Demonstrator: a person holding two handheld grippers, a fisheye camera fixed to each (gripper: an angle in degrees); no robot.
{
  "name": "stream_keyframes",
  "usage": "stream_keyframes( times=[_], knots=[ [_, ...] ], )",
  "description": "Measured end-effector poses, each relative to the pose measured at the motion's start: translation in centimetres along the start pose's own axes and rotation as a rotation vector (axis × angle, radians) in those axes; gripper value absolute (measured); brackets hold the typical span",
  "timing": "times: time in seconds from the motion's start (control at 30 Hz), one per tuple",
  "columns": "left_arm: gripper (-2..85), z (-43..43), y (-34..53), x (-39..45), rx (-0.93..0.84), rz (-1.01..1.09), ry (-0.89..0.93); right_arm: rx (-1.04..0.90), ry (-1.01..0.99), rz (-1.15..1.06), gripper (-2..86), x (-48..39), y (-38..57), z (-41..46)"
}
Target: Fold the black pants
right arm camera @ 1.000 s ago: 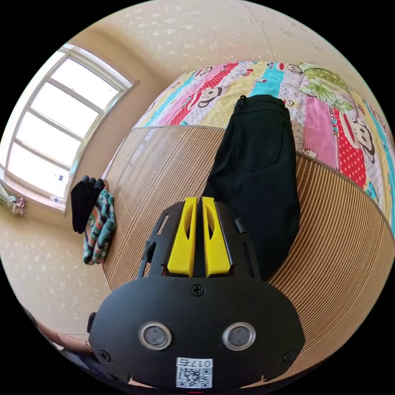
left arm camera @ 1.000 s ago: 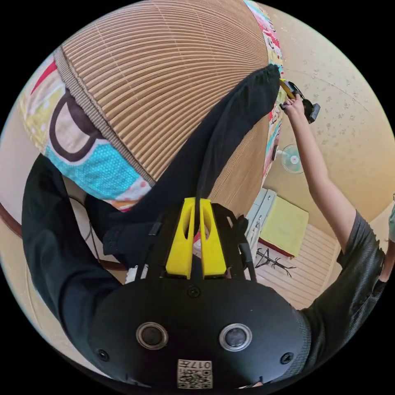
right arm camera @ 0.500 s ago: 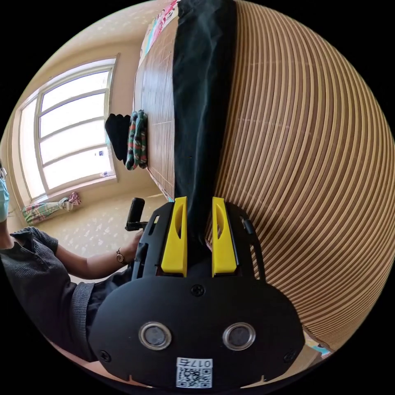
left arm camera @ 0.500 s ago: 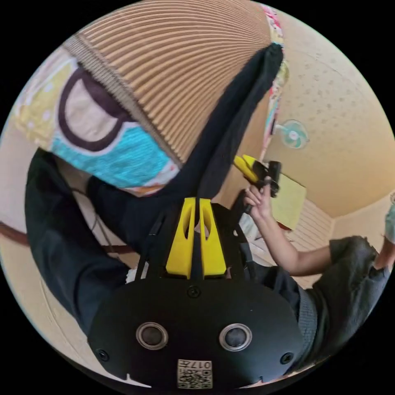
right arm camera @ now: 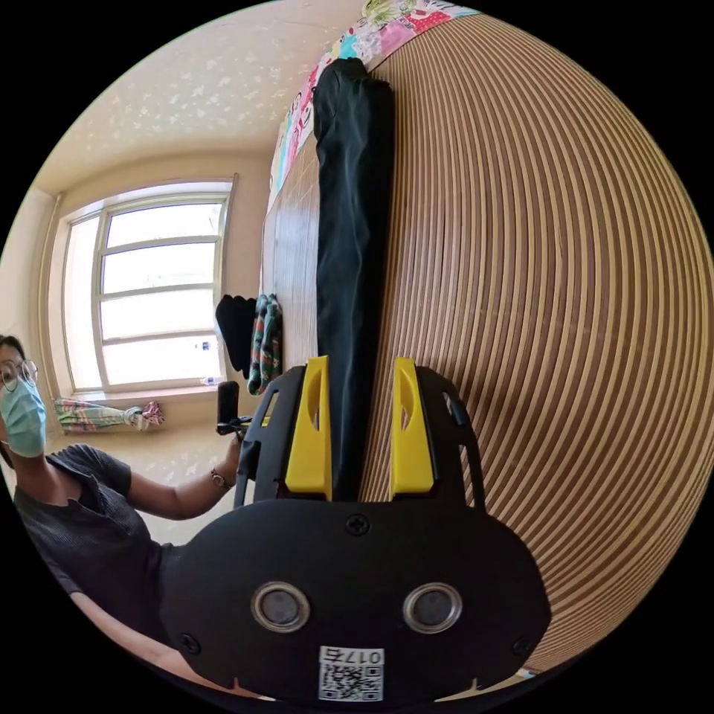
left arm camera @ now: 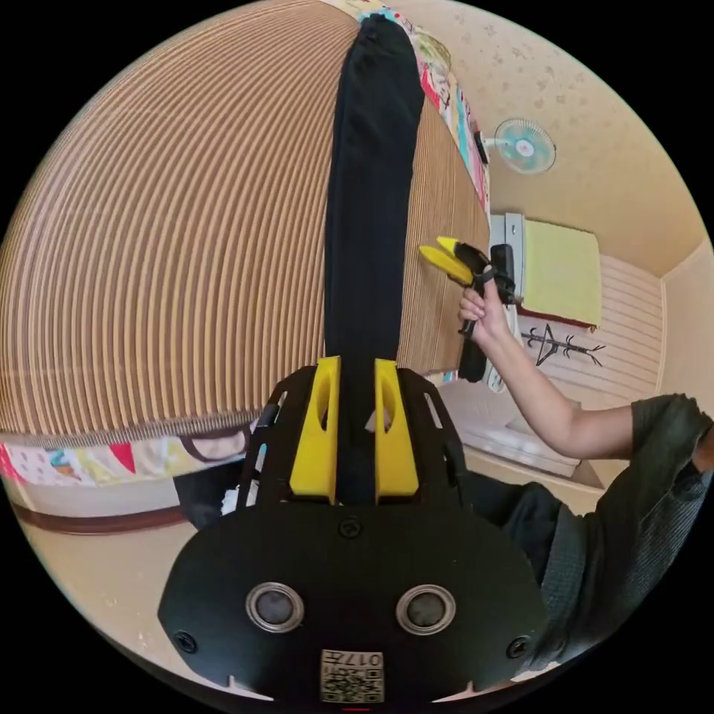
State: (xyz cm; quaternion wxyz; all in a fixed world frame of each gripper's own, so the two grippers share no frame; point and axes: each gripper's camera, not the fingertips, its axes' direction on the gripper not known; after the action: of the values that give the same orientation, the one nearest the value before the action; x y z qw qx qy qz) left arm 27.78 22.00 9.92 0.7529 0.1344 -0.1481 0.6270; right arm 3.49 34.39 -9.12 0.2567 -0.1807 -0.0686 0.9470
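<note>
The pants are lying in a long narrow strip on the mat that is covering the bed, running from the near edge away toward the quilt at the far end; in both views the strip is looking doubled lengthwise, leg on leg, though the seam itself is too dark to tell.

In the left gripper view the left claw is sitting at the near end of the strip with its jaws parted and the cloth passing between them; the jaws are not pressing on it, so it is reading as released; the right claw is showing just right of the strip, gaping and gripping nothing, carried in the person's hand.

In the right gripper view the right claw is likewise standing wide, the dark strip lying in the gap with daylight on either side; a pile of clothes is resting at the left edge of the bed, under the window.

As a judgement, the lengthwise fold is looking done and both claws are letting go between steps; the next move is calling for a fresh grip on the near end with both claws set apart across the strip, then carrying it toward the far end to halve the length, keeping the layers from sliding.
</note>
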Motion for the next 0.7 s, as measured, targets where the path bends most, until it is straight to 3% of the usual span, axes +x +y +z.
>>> stream_keyframes(
  times=[0.1,0.33,0.47,0.57,0.7],
  knots=[
    [14.3,-1.0,-5.4,-1.7,0.061,-0.022,0.087,-0.03,-0.13,-0.037,12.6,1.2,-3.8,0.3],
    [13.9,1.0,-15.1,-1.2,0.081,0.058,0.055,0.015,-0.116,-0.025,10.5,1.7,-6.5,0.6],
    [9.6,3.6,-16.3,-0.7,0.06,0.075,0.044,0.044,-0.276,0.028,8.2,3.1,-7.3,1.0],
    [4.7,4.7,-15.0,-1.1,0.048,0.046,0.032,0.022,-0.266,0.064,5.5,2.8,-6.8,0.6],
    [2.9,1.9,-10.2,1.4,0.078,0.222,0.177,0.059,-0.424,-0.051,3.7,-1.2,-3.8,-2.6]
  ],
)
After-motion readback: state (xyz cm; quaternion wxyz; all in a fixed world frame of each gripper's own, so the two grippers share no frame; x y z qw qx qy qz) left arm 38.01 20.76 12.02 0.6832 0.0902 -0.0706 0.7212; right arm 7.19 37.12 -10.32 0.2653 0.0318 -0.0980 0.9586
